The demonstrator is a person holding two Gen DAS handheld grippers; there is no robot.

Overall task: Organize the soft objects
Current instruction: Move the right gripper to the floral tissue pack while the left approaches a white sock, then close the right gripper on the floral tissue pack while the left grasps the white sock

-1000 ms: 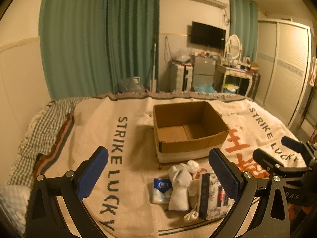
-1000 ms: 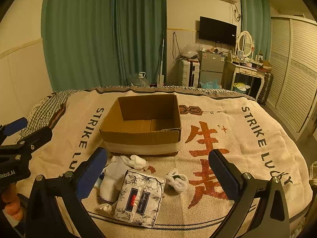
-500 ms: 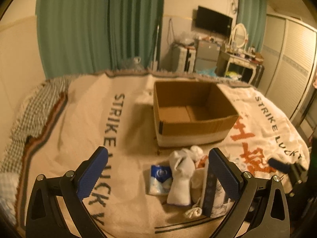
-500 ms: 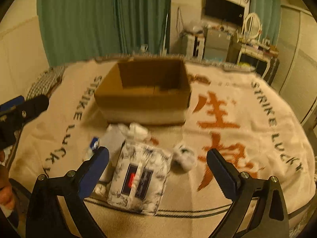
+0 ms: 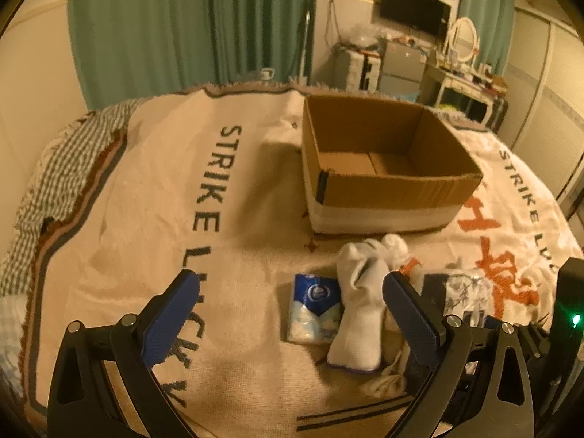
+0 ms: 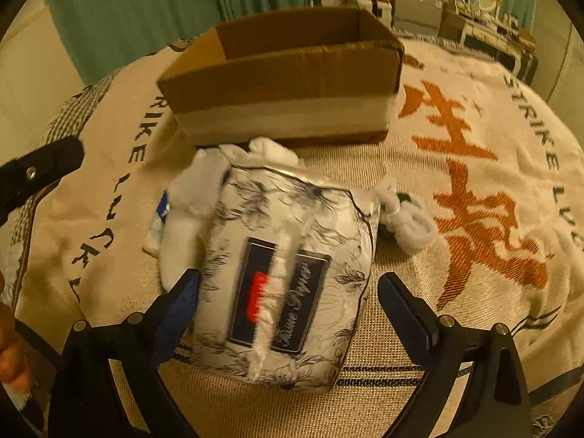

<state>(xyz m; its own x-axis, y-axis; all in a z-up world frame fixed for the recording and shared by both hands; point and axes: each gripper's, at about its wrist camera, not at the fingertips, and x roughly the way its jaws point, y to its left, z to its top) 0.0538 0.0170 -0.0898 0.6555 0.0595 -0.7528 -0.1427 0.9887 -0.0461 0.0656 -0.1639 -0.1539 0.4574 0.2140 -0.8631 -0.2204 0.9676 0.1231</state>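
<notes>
Tissue pack (image 6: pixel 288 277) sits between the right gripper's (image 6: pixel 288 292) wide, just-narrowing jaws, seemingly untouched; left gripper (image 5: pixel 292 314) wide.

Your left gripper (image 5: pixel 288 310) hangs over bed, jaws wide apart, nothing between pads. Ahead of it: blue tissue packet (image 5: pixel 314 308) flat on blanket (image 5: pixel 146 197), white sock (image 5: pixel 359 314) just beside packet on its right, more white socks bunched behind. Floral tissue pack (image 5: pixel 465 292) partly hidden behind your right finger. Open cardboard box (image 5: pixel 383 189) beyond pile, empty inside. Your right gripper's black body (image 5: pixel 569 310) at right edge, green light on.
</notes>
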